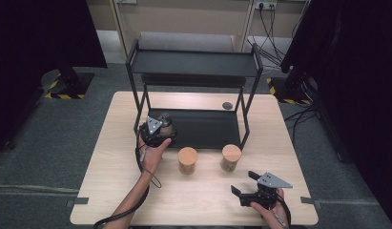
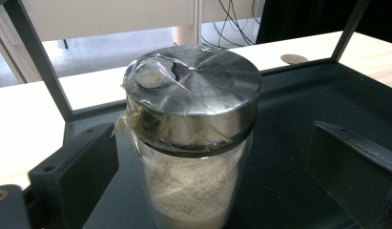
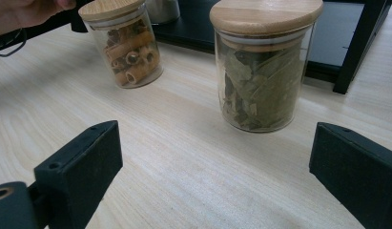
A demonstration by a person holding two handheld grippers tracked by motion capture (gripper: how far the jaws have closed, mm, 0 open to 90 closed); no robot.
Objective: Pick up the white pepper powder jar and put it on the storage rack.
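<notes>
A glass jar of pale powder with a metal lid (image 2: 193, 119) stands on the lower shelf (image 2: 298, 124) of a black rack, at its left end (image 1: 166, 123). My left gripper (image 2: 217, 162) is open, one jaw on each side of the jar and clear of the glass; in the high view it (image 1: 161, 128) reaches in from the shelf's front. My right gripper (image 1: 244, 182) is open near the table's front right with nothing between its jaws (image 3: 212, 162). It faces a wood-lidded jar of dried leaves (image 3: 263, 71) and a wood-lidded jar of pasta tubes (image 3: 127, 47).
The two wood-lidded jars (image 1: 188, 160) (image 1: 231, 157) stand on the wooden table (image 1: 112, 191) just before the rack, whose upper shelf (image 1: 193, 64) is bare. A small dark round cap (image 1: 227, 105) sits behind the rack. Black stands and cables are on the floor around.
</notes>
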